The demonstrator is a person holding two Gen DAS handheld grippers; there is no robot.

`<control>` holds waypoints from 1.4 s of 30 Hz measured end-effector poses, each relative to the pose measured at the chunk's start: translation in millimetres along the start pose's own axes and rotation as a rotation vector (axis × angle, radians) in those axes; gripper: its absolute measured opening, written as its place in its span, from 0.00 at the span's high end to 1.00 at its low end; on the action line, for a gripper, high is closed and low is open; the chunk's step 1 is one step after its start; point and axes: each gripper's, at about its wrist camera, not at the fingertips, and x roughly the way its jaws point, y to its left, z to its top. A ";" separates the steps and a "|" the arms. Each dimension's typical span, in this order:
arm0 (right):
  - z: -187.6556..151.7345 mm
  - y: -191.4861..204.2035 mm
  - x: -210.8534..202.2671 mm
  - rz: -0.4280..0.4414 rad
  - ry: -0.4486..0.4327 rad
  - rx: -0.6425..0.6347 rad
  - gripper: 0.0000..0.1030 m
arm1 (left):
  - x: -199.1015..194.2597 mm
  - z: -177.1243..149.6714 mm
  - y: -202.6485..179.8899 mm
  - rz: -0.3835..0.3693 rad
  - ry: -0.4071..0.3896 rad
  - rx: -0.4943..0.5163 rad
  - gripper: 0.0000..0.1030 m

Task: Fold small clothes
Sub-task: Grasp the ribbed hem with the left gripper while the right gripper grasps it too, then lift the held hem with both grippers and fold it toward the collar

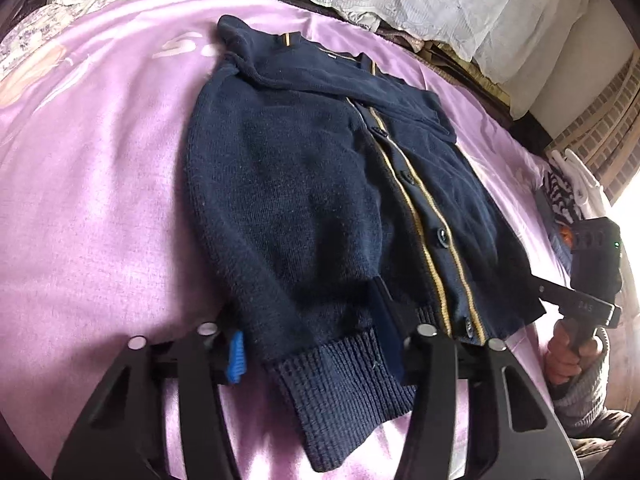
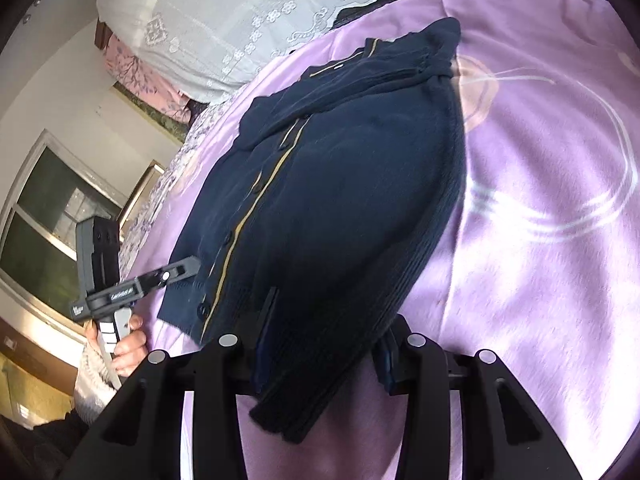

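Knitwear first: navy cardigan (image 1: pixel 312 184), buttoned, front up on the purple bed cover (image 1: pixel 100 200), collar at the far end, ribbed hem (image 1: pixel 340 392) at the near end, sleeves already laid in across the chest. Looks soft, light and limp, with a loose, stretchy knit; likely to sag and slump wherever unsupported, and to cling a little to the cover rather than slide. Nothing fragile except perhaps the buttons along the gold-edged band (image 1: pixel 420 216), so best kept out of the pinch. Thicker ribbing at the hem judged the surest place to take hold, one corner per tool, through all layers at once so the back comes up with the front. Left tongs (image 1: pixel 320 360) about half open, astride the near left part of the hem, cloth filling the gap and hanging back toward the camera; cannot tell whether the pads actually press. Right tongs (image 2: pixel 322 364) likewise about half open over the near right part of the hem, dark knit between the fingers, grip equally uncertain. Next move probably a level lift of both corners toward the collar, kept even to avoid skewing the fold.
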 end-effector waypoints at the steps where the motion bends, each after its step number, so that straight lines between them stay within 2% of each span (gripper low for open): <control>1: -0.2 1.8 0.1 -0.013 -0.007 -0.011 0.64 | -0.1 -0.6 -0.2 0.002 -0.001 0.002 0.56; 2: -0.4 3.0 -1.6 -0.028 -0.017 -0.019 0.78 | -0.1 -0.4 0.0 0.004 -0.001 0.001 0.59; 3: 0.6 2.7 -2.8 -0.017 -0.021 -0.015 0.85 | -0.3 0.3 1.4 0.010 -0.003 -0.006 0.70; 4: 1.7 2.1 -4.8 -0.007 -0.030 -0.010 0.87 | -1.2 0.9 3.8 0.011 -0.004 -0.016 0.80; 5: 2.5 2.8 -7.4 -0.002 -0.041 -0.009 0.88 | -2.6 1.3 5.9 0.005 -0.007 -0.027 0.85; 9: 12.9 8.2 -18.3 0.037 -0.077 -0.015 0.89 | -9.7 7.4 12.8 -0.026 -0.024 -0.060 0.93; 14: 42.5 10.8 -29.9 0.093 -0.123 -0.001 0.89 | -26.2 30.8 2.9 -0.040 -0.087 -0.032 0.93; 17: 61.1 11.9 -29.1 0.096 -0.135 -0.003 0.89 | -32.1 48.3 -1.9 -0.036 -0.121 -0.025 0.93; 24: 105.5 4.8 -24.6 0.111 -0.173 0.053 0.89 | -32.7 96.1 1.9 -0.038 -0.172 -0.074 0.93; 31: 150.8 -4.9 -15.7 0.126 -0.230 0.107 0.89 | -16.5 138.9 -2.3 -0.023 -0.197 -0.073 0.93; 42: 217.9 -42.4 26.0 0.136 -0.268 0.214 0.89 | 24.3 205.1 13.6 0.018 -0.207 -0.136 0.93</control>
